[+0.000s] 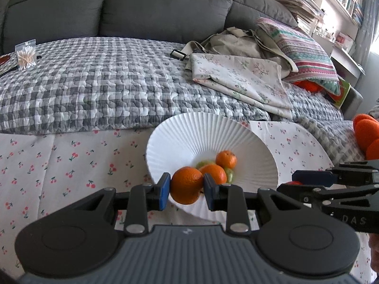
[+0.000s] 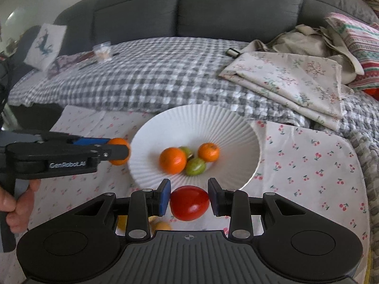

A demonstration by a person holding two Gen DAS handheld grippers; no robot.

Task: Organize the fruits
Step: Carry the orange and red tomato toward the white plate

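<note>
My left gripper point(image 1: 187, 190) is shut on an orange point(image 1: 186, 184) and holds it over the near rim of a white ribbed bowl point(image 1: 189, 132). The bowl holds two oranges point(image 1: 226, 159) and two green fruits point(image 1: 229, 174). My right gripper point(image 2: 189, 200) is shut on a red fruit point(image 2: 190, 203) just short of the bowl's near rim point(image 2: 189, 118). In the right wrist view the left gripper point(image 2: 118, 151) comes in from the left with its orange point(image 2: 119, 151) beside the bowl's left rim. The right gripper shows at the right edge of the left wrist view point(image 1: 312, 179).
The bowl stands on a cherry-print cloth point(image 2: 308, 161) over a table. Yellow and orange fruits point(image 2: 162, 226) lie under my right gripper. Behind is a sofa with a checked quilt point(image 1: 94, 87), folded floral cloth point(image 1: 244, 78), bags and a pillow. Orange balls point(image 1: 366, 135) sit at the right.
</note>
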